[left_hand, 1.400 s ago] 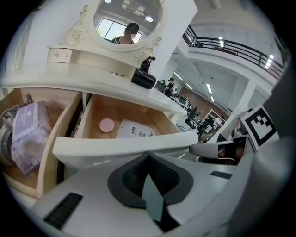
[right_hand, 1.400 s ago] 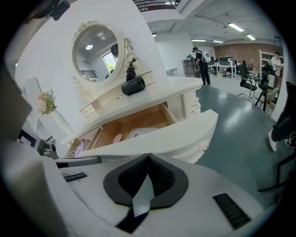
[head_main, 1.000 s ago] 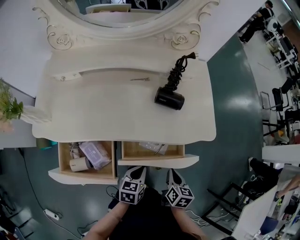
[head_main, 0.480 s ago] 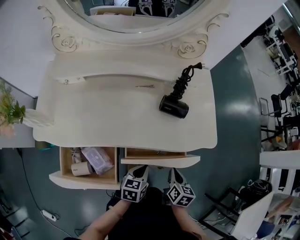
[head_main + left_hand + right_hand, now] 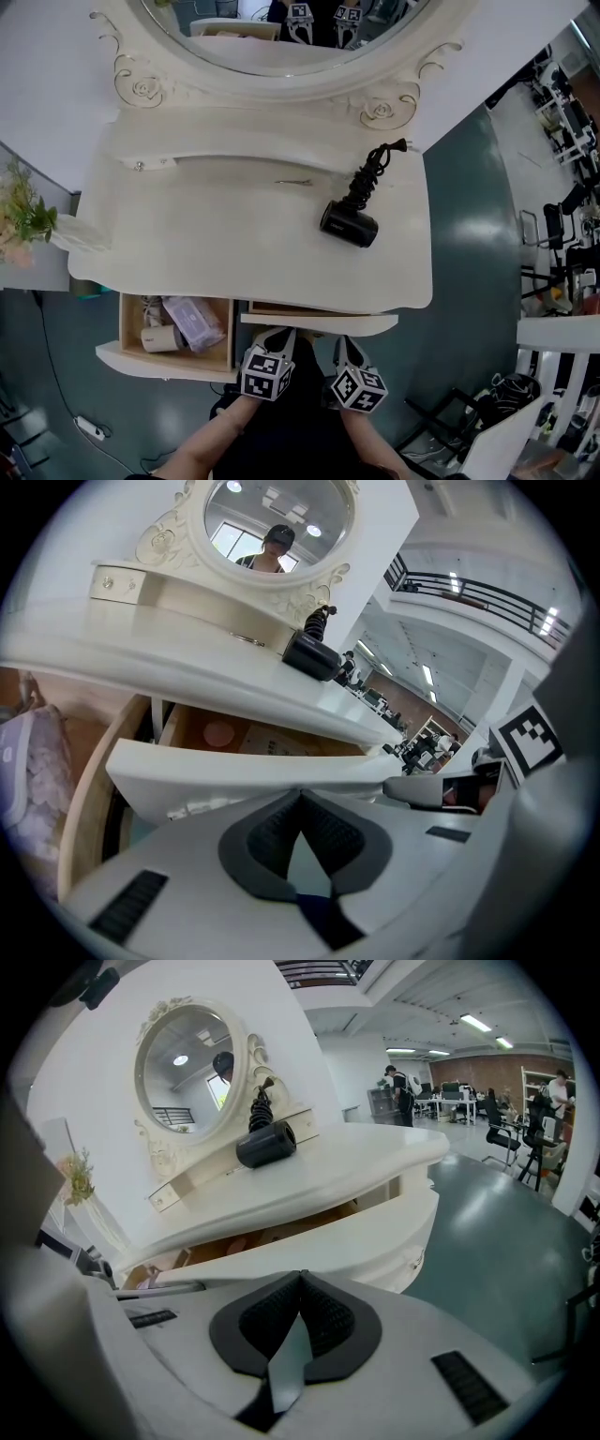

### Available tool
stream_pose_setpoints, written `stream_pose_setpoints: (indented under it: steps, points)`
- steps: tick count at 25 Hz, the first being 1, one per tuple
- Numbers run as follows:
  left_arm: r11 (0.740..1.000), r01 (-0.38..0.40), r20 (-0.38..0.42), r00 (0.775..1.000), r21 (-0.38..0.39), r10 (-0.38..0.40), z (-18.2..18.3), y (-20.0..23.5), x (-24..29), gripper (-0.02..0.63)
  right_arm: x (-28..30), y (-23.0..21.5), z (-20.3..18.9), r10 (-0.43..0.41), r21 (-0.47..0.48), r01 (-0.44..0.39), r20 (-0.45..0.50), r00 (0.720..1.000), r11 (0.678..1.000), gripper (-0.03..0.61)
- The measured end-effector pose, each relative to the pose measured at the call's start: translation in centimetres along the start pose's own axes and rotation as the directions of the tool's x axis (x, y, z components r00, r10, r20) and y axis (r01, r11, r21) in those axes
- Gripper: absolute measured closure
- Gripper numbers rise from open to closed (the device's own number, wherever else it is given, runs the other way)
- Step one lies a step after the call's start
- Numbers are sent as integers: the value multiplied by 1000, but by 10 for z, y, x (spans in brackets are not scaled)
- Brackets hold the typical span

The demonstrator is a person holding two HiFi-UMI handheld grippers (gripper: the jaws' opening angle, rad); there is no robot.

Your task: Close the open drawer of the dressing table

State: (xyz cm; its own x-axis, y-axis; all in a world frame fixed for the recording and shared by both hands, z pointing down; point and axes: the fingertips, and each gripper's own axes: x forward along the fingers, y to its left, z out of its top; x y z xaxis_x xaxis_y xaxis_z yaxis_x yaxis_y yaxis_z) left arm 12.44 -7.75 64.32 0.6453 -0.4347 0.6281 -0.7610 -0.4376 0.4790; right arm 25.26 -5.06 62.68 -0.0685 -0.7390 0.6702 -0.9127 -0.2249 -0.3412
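drawer slid nearer tabletop edge, seemingly

Cream-white painted wooden dressing table, curved worktop edge. Centre drawer, curved white front and pale wood box: nearly shut, a narrow strip of interior showing under the worktop. Left drawer, same make: pulled well out.

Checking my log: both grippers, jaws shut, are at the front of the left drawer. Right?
Not quite: the head view shows the left gripper and right gripper, jaws shut, at the front of the right drawer, nearly closed; the left drawer stands untouched.
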Motion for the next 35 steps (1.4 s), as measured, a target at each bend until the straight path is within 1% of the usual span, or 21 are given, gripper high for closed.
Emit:
stream_pose_setpoints:
  steps: [6,13,19,23,27,32,35]
  points:
    - [997,-72,6,997,-4,72,8,6,7,594,10,2,5,62,-39,-65,-54,997,997,571]
    - [987,-158,23,987,-30,159,21,14,16,594,23,7,16,146,-91,-156,-111,983,984,571]
    - [980,-197,46,979,-41,199,30,19,22,594,33,10,20,195,-135,-213,-138,971,968,571]
    - [975,-217,65,973,-53,221,35,22,25,594,37,14,25,239,-121,-254,-127,963,960,571]
    - [968,-242,82,965,-69,248,41,24,30,594,44,16,28,253,-142,-270,-126,959,952,571]
    - [961,-267,97,957,-77,274,50,28,35,594,52,18,35,266,-138,-281,-116,957,950,571]
    - [956,-280,103,952,-90,289,52,30,37,594,56,17,35,274,-140,-291,-131,953,946,571]
